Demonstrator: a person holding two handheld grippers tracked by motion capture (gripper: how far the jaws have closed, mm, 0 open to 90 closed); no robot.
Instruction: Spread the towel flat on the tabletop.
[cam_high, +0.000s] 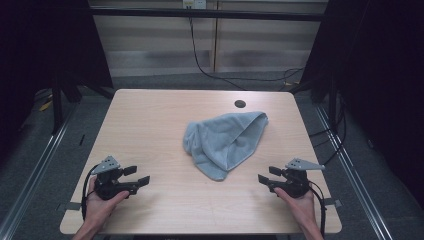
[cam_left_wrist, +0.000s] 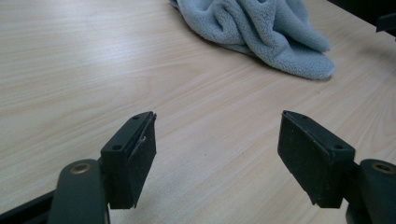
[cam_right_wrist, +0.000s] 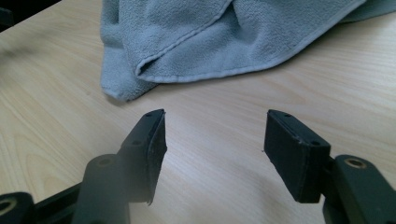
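Observation:
A crumpled grey-blue towel (cam_high: 226, 141) lies loosely bunched in the middle of the light wood table (cam_high: 150, 120). My left gripper (cam_high: 137, 176) rests near the front left of the table, held by a hand, its jaws open and empty, pointing right toward the towel. The towel (cam_left_wrist: 261, 32) lies well beyond its open gripper (cam_left_wrist: 217, 158) in the left gripper view. My right gripper (cam_high: 267, 175) sits at the front right, open and empty, pointing left. In the right gripper view the towel's hemmed edge (cam_right_wrist: 205, 42) lies a short way past the open gripper (cam_right_wrist: 215, 156).
A round cable hole (cam_high: 240, 104) sits at the table's back edge. Dark frame posts and cables stand behind and to the sides of the table. Bare wood lies between the two grippers.

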